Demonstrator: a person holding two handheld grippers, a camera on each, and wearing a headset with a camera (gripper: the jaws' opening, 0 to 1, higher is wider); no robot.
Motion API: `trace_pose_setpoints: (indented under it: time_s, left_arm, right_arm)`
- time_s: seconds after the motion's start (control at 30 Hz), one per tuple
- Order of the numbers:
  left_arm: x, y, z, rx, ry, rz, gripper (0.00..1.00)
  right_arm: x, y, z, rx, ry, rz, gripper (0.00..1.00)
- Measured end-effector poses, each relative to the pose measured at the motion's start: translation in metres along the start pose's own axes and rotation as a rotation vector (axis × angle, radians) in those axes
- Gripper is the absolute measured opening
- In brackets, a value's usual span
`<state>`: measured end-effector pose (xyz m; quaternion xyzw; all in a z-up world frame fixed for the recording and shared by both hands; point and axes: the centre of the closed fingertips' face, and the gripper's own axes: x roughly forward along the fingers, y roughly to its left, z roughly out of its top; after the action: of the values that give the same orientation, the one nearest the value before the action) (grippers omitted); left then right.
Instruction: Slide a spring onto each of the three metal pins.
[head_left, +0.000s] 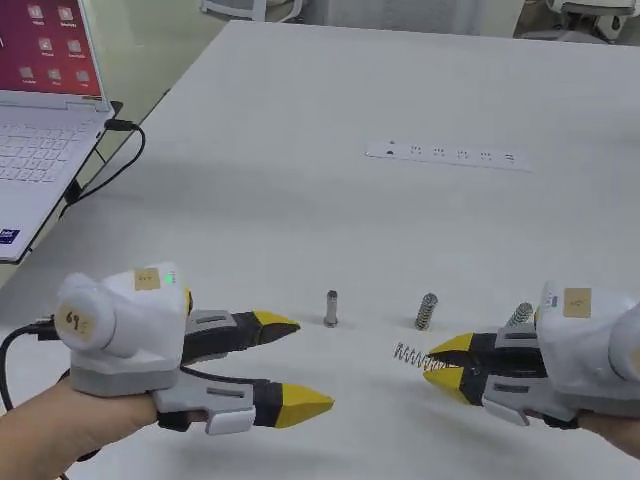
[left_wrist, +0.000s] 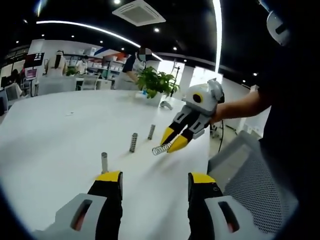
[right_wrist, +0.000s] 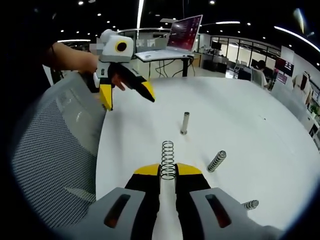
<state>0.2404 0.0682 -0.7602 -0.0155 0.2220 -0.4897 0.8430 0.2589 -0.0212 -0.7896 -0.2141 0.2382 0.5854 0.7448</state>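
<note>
Two of three done, I reckon: middle pin (head_left: 427, 311) and right-hand pin (head_left: 519, 315) both look loaded, and the bare pin (head_left: 331, 308) is what's left.

Reply: yep, right gripper (head_left: 432, 365) is clamped on the last spring (head_left: 408, 354), near that bare pin. Left gripper (head_left: 315, 363) has its jaws wide apart, holding nothing.

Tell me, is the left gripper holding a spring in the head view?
No, the left gripper is open with nothing between its jaws; the spring is clamped in the right gripper.
</note>
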Motion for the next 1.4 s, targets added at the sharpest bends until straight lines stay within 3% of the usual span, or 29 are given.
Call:
trace_pose_setpoints:
  time_s: [0.17, 0.5, 0.6, 0.77, 0.97, 1.4]
  left_arm:
    - [0.011, -0.001, 0.0, 0.025, 0.017, -0.025, 0.39]
    - [0.035, -0.011, 0.001, 0.053, 0.036, -0.093, 0.29]
    - [0.042, -0.012, 0.005, 0.067, 0.03, -0.096, 0.29]
    - [0.052, -0.016, 0.009, 0.088, 0.025, -0.124, 0.19]
    - [0.058, -0.02, 0.01, 0.099, 0.022, -0.137, 0.15]
    - [0.061, -0.025, 0.015, 0.108, -0.001, -0.152, 0.06]
  right_arm:
    - [-0.002, 0.008, 0.003, -0.057, 0.022, 0.024, 0.08]
    - [-0.003, 0.008, 0.002, -0.101, 0.029, 0.048, 0.08]
    - [-0.003, 0.009, 0.002, -0.105, 0.03, 0.052, 0.08]
    - [-0.004, 0.01, 0.004, -0.119, 0.028, 0.058, 0.08]
    - [-0.003, 0.01, 0.015, -0.12, -0.006, 0.068, 0.08]
    - [-0.002, 0.017, 0.02, -0.158, -0.009, 0.11, 0.08]
